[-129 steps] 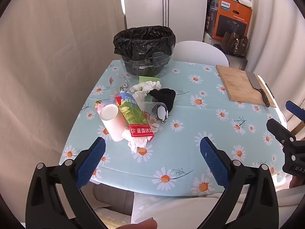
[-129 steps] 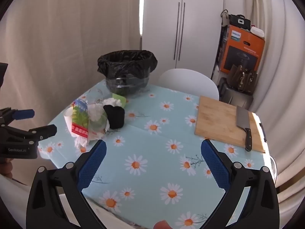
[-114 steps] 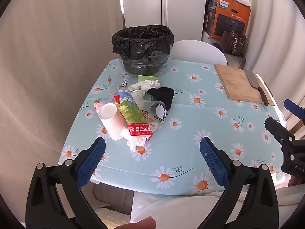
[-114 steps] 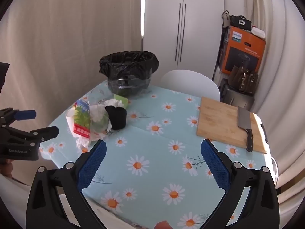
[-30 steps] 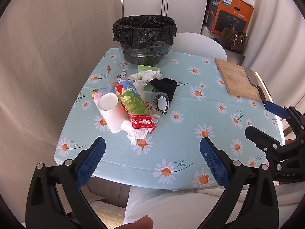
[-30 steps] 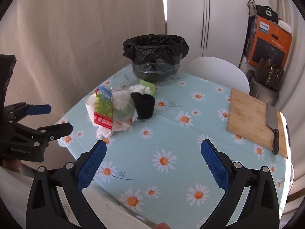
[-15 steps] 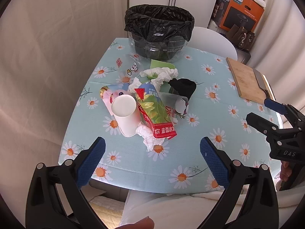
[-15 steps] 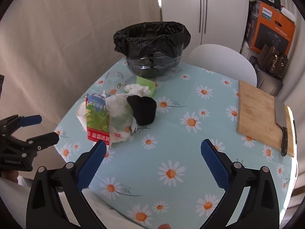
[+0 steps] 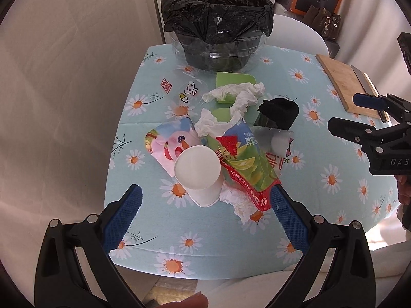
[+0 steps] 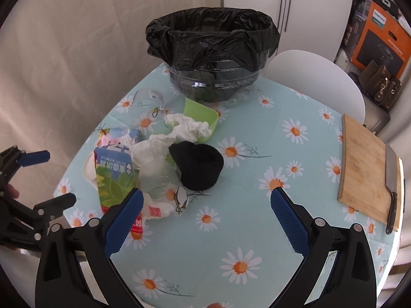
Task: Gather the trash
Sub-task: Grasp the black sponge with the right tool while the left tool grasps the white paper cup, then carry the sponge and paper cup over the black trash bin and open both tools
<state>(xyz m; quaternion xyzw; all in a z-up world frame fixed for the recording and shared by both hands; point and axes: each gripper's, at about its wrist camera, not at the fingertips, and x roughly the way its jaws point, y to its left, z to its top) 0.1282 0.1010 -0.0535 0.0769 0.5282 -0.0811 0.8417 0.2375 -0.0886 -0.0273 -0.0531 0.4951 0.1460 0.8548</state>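
A heap of trash lies on the daisy tablecloth: a white paper cup (image 9: 199, 173), a green and red snack bag (image 9: 246, 164), a pink cartoon wrapper (image 9: 168, 138), crumpled tissues (image 9: 236, 95), a black cup (image 10: 197, 166), a clear plastic cup (image 10: 164, 182) and a green container (image 10: 201, 116). A bin lined with a black bag (image 9: 217, 23) stands behind the heap, also in the right wrist view (image 10: 213, 48). My left gripper (image 9: 205, 213) is open just in front of the paper cup. My right gripper (image 10: 205, 210) is open, near the black cup.
A wooden cutting board (image 10: 367, 166) with a cleaver (image 10: 391, 187) lies at the table's right side. A white chair (image 10: 316, 79) stands behind the table. An orange box (image 10: 375, 36) and bags sit at the back right. A curtain hangs on the left.
Both grippers have moved forward and closer to the trash heap. Both stay open and empty.
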